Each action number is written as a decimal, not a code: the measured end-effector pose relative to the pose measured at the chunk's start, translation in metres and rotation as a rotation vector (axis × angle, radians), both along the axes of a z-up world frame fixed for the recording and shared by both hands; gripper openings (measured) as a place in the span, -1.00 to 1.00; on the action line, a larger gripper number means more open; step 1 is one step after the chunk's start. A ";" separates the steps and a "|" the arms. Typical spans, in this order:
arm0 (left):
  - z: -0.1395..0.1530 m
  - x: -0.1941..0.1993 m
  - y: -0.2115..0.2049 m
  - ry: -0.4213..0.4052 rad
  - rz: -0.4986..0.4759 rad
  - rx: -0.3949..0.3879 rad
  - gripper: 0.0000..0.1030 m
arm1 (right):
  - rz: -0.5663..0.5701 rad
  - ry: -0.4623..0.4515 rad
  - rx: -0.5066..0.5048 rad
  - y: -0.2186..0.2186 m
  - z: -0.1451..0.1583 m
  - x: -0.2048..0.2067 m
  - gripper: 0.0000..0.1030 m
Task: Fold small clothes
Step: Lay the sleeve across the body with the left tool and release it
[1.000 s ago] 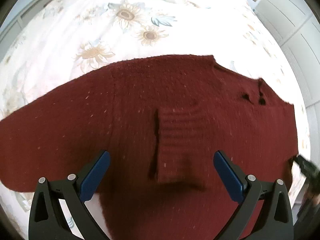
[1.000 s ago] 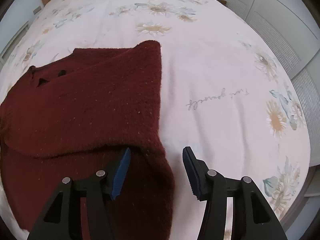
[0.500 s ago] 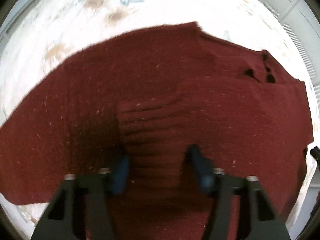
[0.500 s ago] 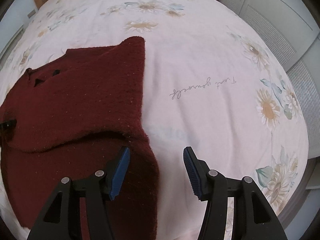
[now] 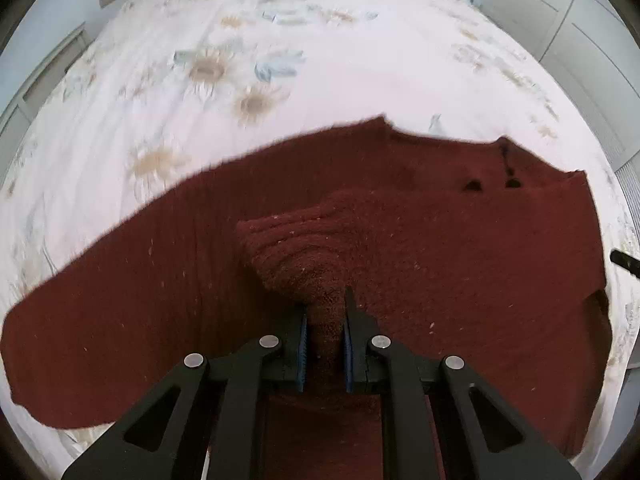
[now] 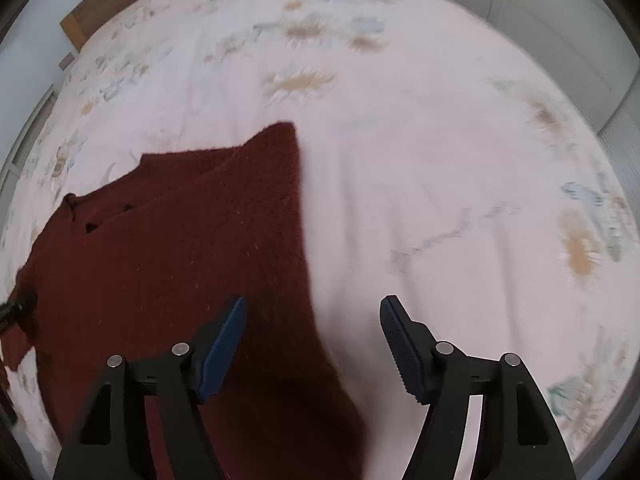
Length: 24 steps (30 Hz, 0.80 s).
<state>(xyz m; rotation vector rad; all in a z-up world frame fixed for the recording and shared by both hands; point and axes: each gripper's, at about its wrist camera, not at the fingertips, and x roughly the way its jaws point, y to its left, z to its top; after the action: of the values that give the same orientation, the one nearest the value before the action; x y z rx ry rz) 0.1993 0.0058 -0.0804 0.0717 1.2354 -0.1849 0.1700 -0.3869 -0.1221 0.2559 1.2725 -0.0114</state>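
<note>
Bed [image 5: 320,40], covered by a white floral bedspread [image 6: 420,160], fills both views from the upper edge down to the lower third. White cabinet doors [image 5: 560,20] stand along the upper right of the left wrist view; a wooden headboard [image 6: 92,20] shows at the upper left of the right wrist view, blurred. No container is visible in either view.

Maroon knitted sweater [image 5: 460,260], the task's garment, lies on the bedspread across the centre and lower half of the left wrist view, one sleeve [image 5: 100,320] stretching out to the lower left. In the right wrist view the same sweater [image 6: 168,248] occupies the left and lower centre, its straight edge running down the middle of the frame; small dark openings near the neckline show at centre left.

Ribbed cuff [image 5: 296,248], centre of the left wrist view, is bunched and raised above the sweater body, hiding part of the knit behind it.

Left claw [image 5: 324,344], lower centre of the left wrist view: pads nearly together, pinching the ribbed cuff between them.

Right claw [image 6: 312,340], lower centre of the right wrist view: jaws opening, fairly wide, gripping nothing; the sweater's edge lies beneath the gap, the left pad over the knit and the right pad over bare bedspread.
</note>
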 end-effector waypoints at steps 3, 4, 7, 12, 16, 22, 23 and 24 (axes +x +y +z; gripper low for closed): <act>-0.012 -0.002 -0.005 0.023 0.003 0.017 -0.77 | 0.021 0.057 0.015 0.008 -0.022 0.010 0.35; -0.015 0.002 -0.001 0.024 0.001 0.023 -0.77 | 0.018 0.052 0.026 0.008 -0.025 0.010 0.26; -0.019 -0.007 0.008 0.021 -0.014 0.047 -0.77 | -0.003 0.038 0.071 0.004 -0.024 0.006 -0.60; -0.027 -0.014 0.007 0.012 -0.029 0.081 -0.75 | -0.012 0.023 0.028 0.003 -0.022 0.000 -0.65; -0.041 -0.012 0.004 -0.007 -0.018 0.124 -0.53 | 0.002 0.021 -0.028 0.014 -0.022 0.001 -0.64; -0.034 -0.009 0.010 0.002 0.021 0.139 0.00 | 0.021 -0.054 -0.078 0.021 0.007 -0.009 -0.29; -0.030 -0.009 0.011 -0.004 0.025 0.132 0.08 | 0.027 -0.074 -0.083 0.023 0.014 -0.011 -0.04; -0.024 -0.011 0.012 -0.020 0.030 0.118 0.38 | 0.033 -0.096 -0.086 0.026 0.020 -0.013 0.33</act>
<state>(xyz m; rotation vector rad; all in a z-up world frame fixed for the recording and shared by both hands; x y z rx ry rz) 0.1885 0.0181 -0.1041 0.1567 1.2256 -0.0843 0.1574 -0.3609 -0.1021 0.1590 1.1779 -0.0251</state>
